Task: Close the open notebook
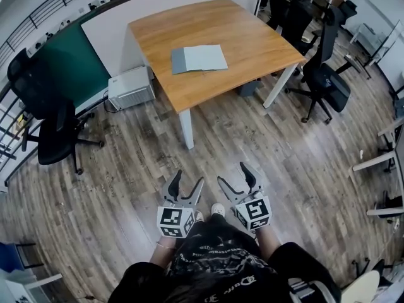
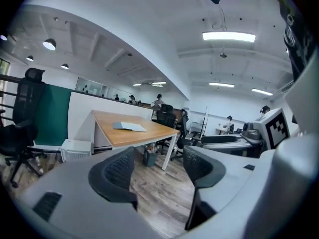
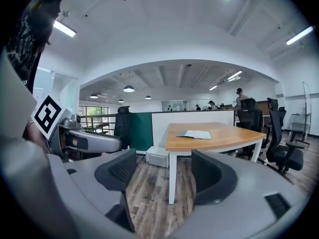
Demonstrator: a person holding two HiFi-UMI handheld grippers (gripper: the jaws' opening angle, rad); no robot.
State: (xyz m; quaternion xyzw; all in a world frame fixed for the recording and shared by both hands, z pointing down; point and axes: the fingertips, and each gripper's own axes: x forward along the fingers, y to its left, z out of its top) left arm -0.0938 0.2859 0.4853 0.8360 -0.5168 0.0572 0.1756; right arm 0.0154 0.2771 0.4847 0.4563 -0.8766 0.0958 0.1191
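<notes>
Lying open near the middle of the table (image 1: 252, 30), the notebook (image 1: 199, 59) looks light and floppy, so it is best lifted by one thin side edge. Left gripper (image 1: 188, 180) and right gripper (image 1: 233, 175) are wide open and empty.

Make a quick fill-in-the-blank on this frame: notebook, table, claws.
1. The notebook on the table lies ____.
2. The left claw and the right claw both hold ____.
3. Both claws hang above the wooden ____, well short of the table.
Missing words: open; nothing; floor.
</notes>
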